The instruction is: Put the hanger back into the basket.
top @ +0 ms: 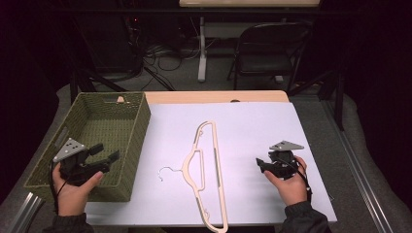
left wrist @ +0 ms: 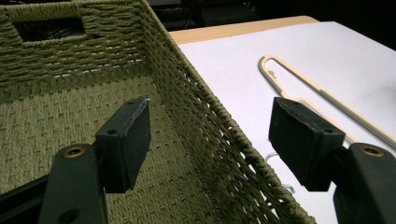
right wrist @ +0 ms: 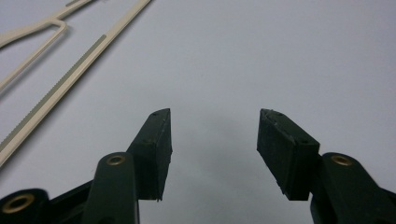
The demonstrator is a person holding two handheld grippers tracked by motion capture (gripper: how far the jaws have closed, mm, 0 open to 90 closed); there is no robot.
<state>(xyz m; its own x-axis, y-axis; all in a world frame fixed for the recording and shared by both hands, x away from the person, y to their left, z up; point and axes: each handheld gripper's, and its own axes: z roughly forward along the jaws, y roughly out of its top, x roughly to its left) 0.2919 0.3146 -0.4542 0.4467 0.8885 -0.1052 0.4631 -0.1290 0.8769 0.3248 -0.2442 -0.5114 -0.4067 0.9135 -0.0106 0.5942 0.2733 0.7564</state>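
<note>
Both grippers are held wide open with nothing between their jaws. The left gripper is poised over the right wall of the green woven basket. The right gripper is kept low over the white sheet, well apart from the cream hanger lying flat between them.

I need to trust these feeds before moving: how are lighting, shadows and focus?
High view: white sheet evenly lit, the room behind dark, the hanger sharp. Left gripper view: basket weave crisp, no glare. Right gripper view: a soft shadow on the sheet between the open jaws, the hanger's edge slightly soft.
</note>
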